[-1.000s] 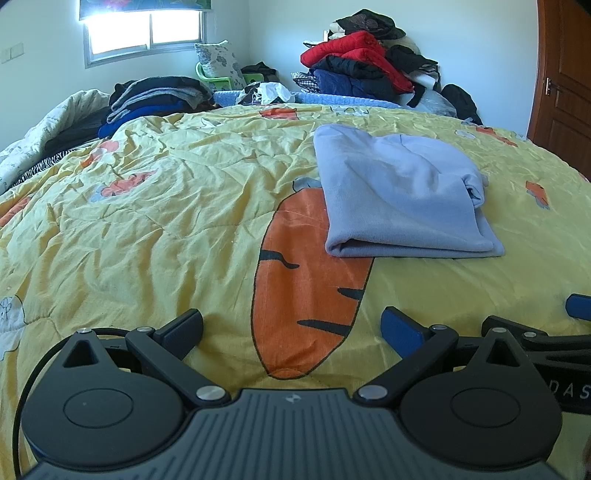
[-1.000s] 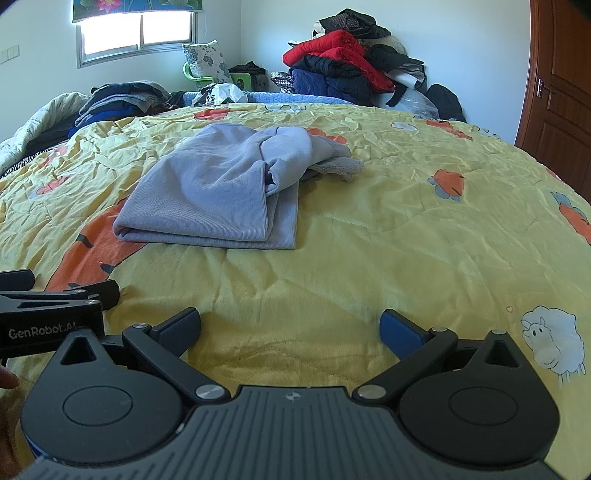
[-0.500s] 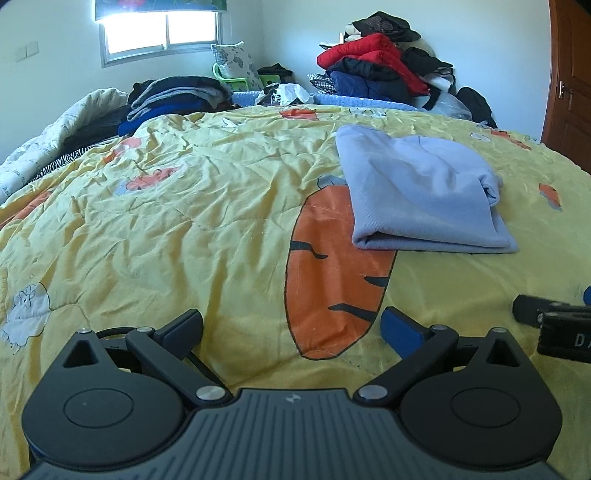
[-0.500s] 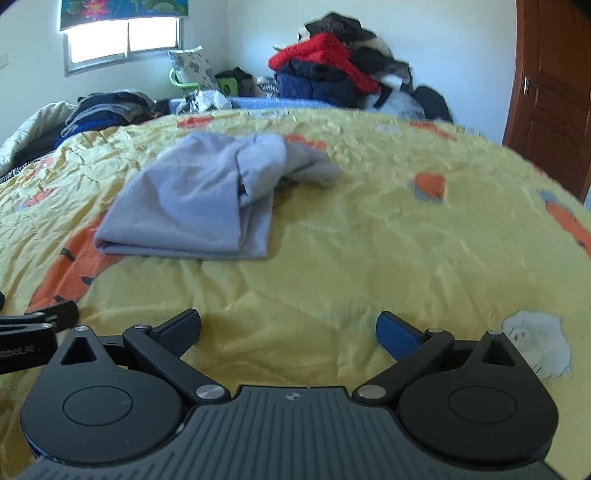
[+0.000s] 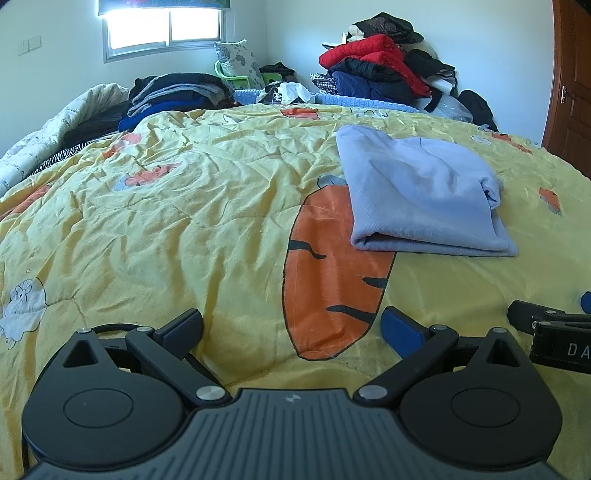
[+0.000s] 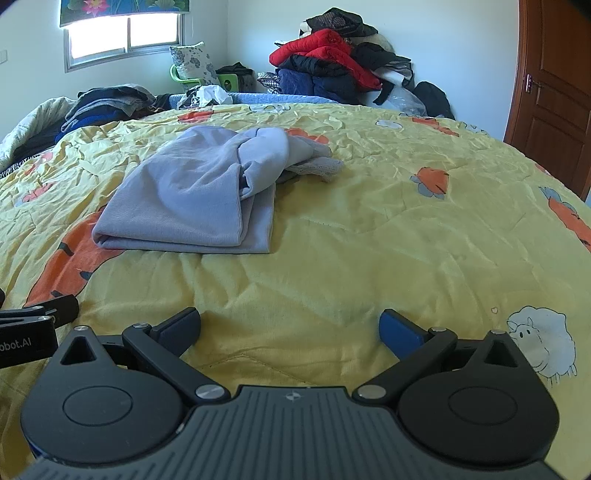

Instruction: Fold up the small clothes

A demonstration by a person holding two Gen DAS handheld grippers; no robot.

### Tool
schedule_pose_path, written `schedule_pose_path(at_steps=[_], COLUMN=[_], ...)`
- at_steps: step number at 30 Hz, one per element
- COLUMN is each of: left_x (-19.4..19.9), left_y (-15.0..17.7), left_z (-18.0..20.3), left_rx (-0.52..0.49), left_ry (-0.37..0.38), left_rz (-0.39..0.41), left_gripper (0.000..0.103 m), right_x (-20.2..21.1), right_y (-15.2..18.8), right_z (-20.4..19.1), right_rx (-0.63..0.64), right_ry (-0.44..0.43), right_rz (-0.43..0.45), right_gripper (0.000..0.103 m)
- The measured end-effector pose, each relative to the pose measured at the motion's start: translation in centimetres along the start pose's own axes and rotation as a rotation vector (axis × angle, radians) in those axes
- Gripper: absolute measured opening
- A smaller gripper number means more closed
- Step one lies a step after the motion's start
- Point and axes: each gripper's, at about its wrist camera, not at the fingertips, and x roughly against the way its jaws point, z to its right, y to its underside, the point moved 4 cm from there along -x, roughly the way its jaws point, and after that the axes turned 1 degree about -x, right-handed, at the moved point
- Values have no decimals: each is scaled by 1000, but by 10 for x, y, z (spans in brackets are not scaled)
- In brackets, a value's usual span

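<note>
A light blue-grey garment (image 5: 417,192) lies folded on the yellow carrot-print quilt (image 5: 184,221). In the right wrist view the garment (image 6: 192,199) has a bunched sleeve and a grey lacy bit at its far right end. My left gripper (image 5: 291,328) is open and empty, low over the quilt, well short of the garment and to its left. My right gripper (image 6: 290,326) is open and empty, short of the garment and to its right. Each gripper shows at the edge of the other's view.
Piles of clothes stand beyond the bed: dark folded ones (image 5: 177,92) at the back left, red and navy jackets (image 5: 376,70) at the back right. A wooden door (image 6: 554,92) is at the right. A window (image 5: 166,26) is at the back.
Both grippers have pulled back a little and drifted apart; the left view swung left, so the garment sits further right in it. Both grippers stayed open and the garment has not moved.
</note>
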Motion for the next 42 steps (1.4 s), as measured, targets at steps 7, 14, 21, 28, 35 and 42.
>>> schedule_pose_path(at_steps=[7,14,21,28,35,42], left_x=[0,0,0,0,0,0], left_y=[0,0,0,0,0,0], left_z=[1,1,0,1,0,1], left_rx=[-1,-1,0,0,0,0], left_ry=[0,0,0,0,0,0], left_rz=[0,0,0,0,0,0], left_gripper=[103,103,103,103,103,103], right_x=[0,0,0,0,0,1], right_y=[0,0,0,0,0,0], right_z=[0,0,0,0,0,-3], right_rx=[0,-1,-1,-1,-2,11], right_ry=[-1,-1,-1,-1,-3,-4], right_rz=[0,0,0,0,1,1], right_gripper=[103,103,103,103,103,103])
